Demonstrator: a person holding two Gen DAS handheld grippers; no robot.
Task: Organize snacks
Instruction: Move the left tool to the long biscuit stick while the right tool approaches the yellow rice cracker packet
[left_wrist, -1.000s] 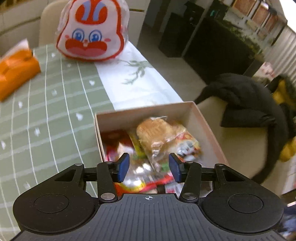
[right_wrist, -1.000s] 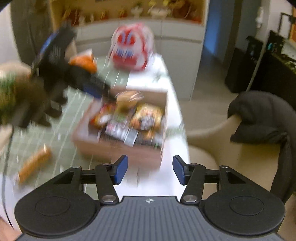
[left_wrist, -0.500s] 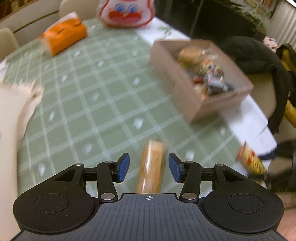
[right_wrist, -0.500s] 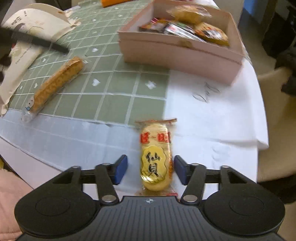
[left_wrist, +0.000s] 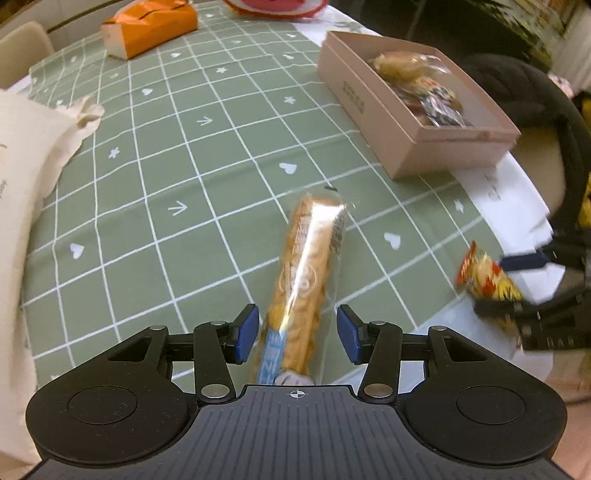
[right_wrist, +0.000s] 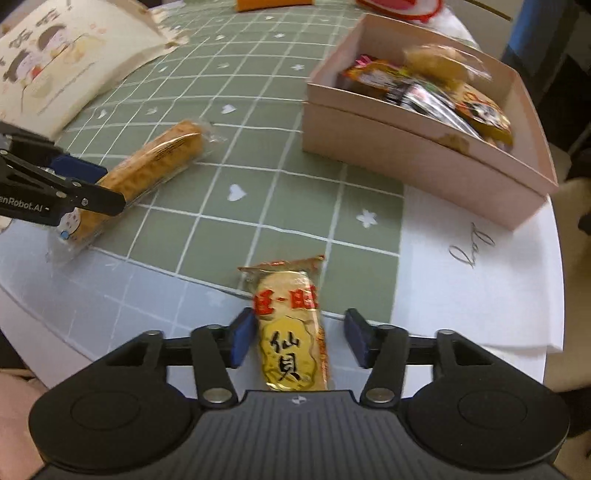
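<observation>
we straddle two loose snacks on tabletop (left_wrist: 221, 155): left tool (left_wrist: 297, 334) open around long cracker pack (left_wrist: 306, 273), right tool (right_wrist: 300, 341) opening around rice cracker packet (right_wrist: 291, 332). next, likely: close, carry to pink box (right_wrist: 424, 158).

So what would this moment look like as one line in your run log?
left gripper: open, straddling long biscuit pack | right gripper: opening, around rice cracker packet | snack box: partly filled

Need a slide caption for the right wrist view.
Right tool, opening, straddles a rice cracker packet; pink snack box waits beyond.
</observation>
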